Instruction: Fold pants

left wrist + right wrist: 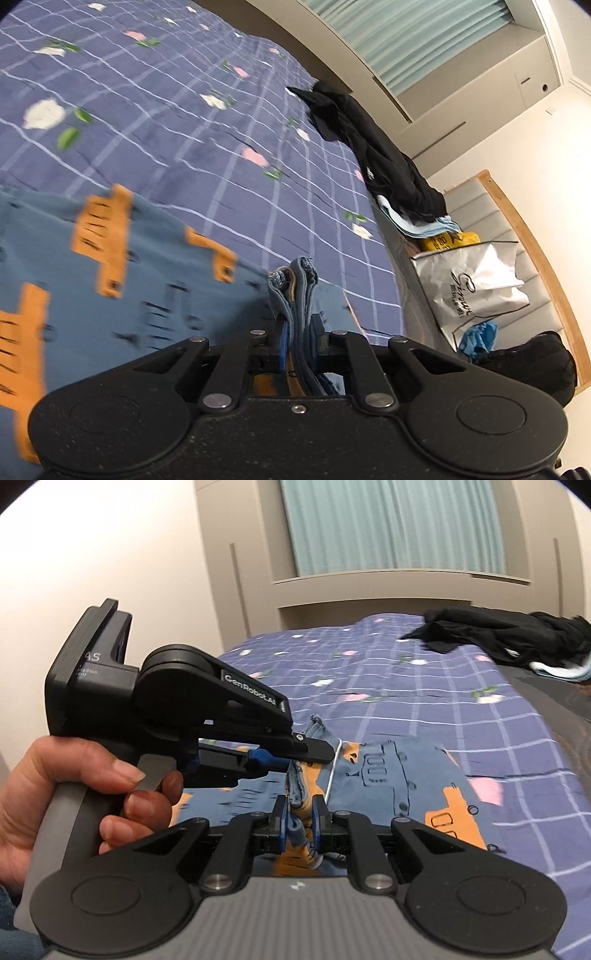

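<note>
Both grippers are clamped on the pants' (122, 266) bunched waistband: left gripper (298, 334), right gripper (299, 818). Black clothes (509, 635) lie at two o'clock on the bed (177, 122).

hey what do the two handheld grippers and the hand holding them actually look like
Both are matte black linkage grippers with silver pivot pins and blue pads inside the fingers. The right gripper has a ribbed grey body. The left gripper carries white "GenRobot.AI" lettering, a grey handle and a grey trigger. The left hand is bare. No cables show.
</note>
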Available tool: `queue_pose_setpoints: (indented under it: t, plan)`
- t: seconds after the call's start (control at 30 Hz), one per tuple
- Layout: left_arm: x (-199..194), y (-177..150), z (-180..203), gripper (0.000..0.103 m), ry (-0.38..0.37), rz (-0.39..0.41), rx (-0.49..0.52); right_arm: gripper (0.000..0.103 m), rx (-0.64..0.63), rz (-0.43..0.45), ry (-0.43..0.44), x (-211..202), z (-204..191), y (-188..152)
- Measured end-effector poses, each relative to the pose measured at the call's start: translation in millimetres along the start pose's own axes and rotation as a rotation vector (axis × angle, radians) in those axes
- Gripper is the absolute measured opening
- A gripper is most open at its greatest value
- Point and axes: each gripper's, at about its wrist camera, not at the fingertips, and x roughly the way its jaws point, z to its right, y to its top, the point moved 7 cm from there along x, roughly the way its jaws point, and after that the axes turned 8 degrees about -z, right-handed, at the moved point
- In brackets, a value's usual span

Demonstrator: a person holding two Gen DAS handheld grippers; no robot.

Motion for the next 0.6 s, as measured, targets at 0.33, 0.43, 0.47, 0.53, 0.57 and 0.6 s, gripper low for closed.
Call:
queue_pose_setpoints:
  t: [0.33, 0.43, 0.47, 0.53, 0.57, 0.6]
  plan:
    - [-31, 6, -44, 0.011, 0.025, 0.003, -0.014, 0.015, -0.058, -0.049, 0.058, 21, -54, 0]
    - [-36, 6, -55, 0.011, 0.033, 0.004, -0.014, 0.015, -0.078, -0.062, 0.064, 25, -67, -2]
    - [-36, 6, -58, 0.011, 0.036, 0.005, -0.013, 0.015, -0.085, -0.067, 0.066, 27, -71, -3]
    - [-36, 5, -66, 0.011, 0.044, 0.002, -0.015, 0.015, -0.096, -0.079, 0.068, 31, -76, -4]
    - [-35, 3, -70, 0.011, 0.048, 0.000, -0.019, 0.015, -0.099, -0.085, 0.069, 34, -78, -6]
    - [-34, 2, -74, 0.011, 0.052, -0.004, -0.024, 0.015, -0.101, -0.091, 0.069, 36, -81, -8]
